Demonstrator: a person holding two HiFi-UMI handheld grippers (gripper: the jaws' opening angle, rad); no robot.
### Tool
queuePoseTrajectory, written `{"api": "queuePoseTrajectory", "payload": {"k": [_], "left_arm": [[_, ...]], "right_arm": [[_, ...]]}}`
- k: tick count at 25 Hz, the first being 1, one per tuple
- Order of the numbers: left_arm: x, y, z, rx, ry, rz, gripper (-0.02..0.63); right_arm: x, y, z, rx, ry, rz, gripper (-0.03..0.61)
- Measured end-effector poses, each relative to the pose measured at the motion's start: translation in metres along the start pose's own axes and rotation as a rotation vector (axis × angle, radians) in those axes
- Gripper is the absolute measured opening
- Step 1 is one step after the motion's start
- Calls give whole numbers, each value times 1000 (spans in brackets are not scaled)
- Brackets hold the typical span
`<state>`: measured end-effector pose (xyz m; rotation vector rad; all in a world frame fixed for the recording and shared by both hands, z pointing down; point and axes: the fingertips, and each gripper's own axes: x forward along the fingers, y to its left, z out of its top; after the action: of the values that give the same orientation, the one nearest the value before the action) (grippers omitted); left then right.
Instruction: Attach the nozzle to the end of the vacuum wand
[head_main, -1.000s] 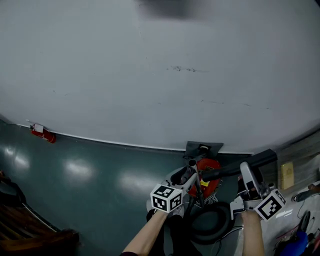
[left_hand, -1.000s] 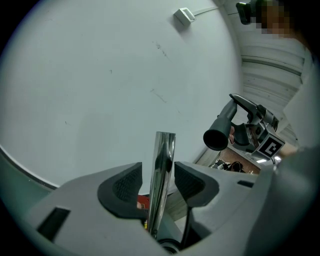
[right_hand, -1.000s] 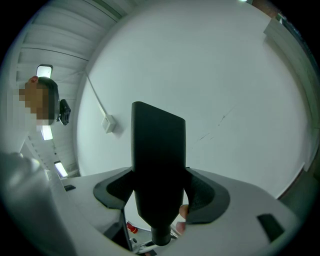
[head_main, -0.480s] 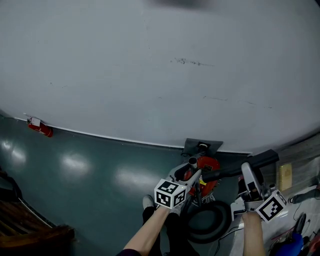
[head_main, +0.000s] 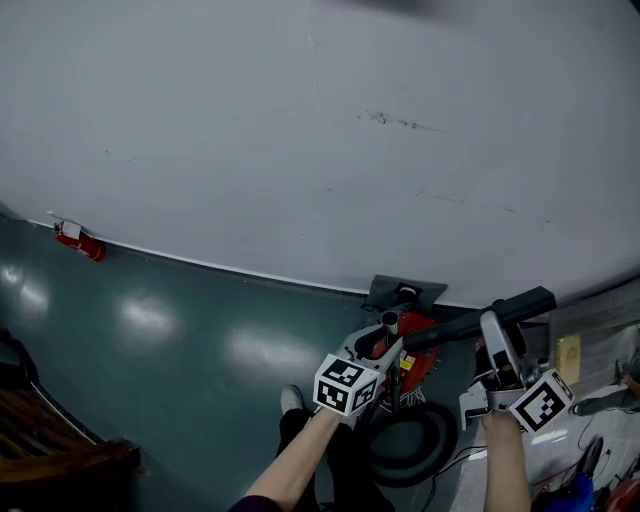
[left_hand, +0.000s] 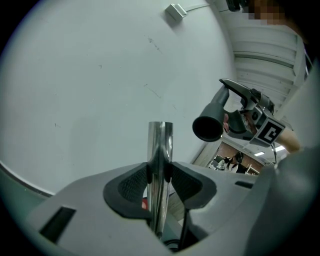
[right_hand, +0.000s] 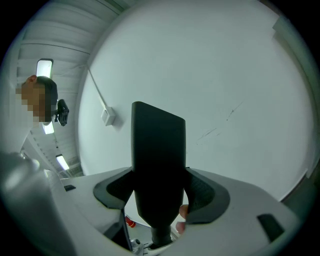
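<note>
A chrome vacuum wand (head_main: 390, 345) stands upright, its open top at mid-picture in the head view. My left gripper (head_main: 385, 352) has the wand (left_hand: 160, 145) between its pads, and its jaws (left_hand: 159, 176) are closing on it. My right gripper (head_main: 493, 338) is shut on a black nozzle (head_main: 480, 320). The nozzle lies almost level, its round open end pointing left at the wand's top. In the left gripper view the nozzle (left_hand: 212, 117) hangs just right of the wand tip, apart from it. It fills the jaws (right_hand: 159, 192) in the right gripper view as a dark block (right_hand: 157, 160).
A red vacuum canister (head_main: 414, 352) sits on the floor behind the wand, with a black hose coil (head_main: 410, 448) near my feet. A pale wall (head_main: 300, 150) fills the upper view. A small red object (head_main: 76, 240) lies by the wall at the left. Tools and clutter (head_main: 590, 470) sit at the right.
The head view has drifted slightly. The left gripper has crept up and right along the wand. The nozzle's open end stays beside the wand's top.
</note>
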<state>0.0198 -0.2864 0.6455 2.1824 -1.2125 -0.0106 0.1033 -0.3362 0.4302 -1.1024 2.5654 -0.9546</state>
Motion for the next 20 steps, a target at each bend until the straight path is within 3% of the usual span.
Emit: {"api": "queuePoseTrajectory", "payload": {"k": [8, 20], "left_arm": [[2, 1, 0, 13, 0, 11, 147], [1, 0, -1, 25, 13, 13, 147]], "right_arm": [[48, 15, 4, -125, 74, 41, 308], [83, 24, -23, -196, 211, 59, 308]]}}
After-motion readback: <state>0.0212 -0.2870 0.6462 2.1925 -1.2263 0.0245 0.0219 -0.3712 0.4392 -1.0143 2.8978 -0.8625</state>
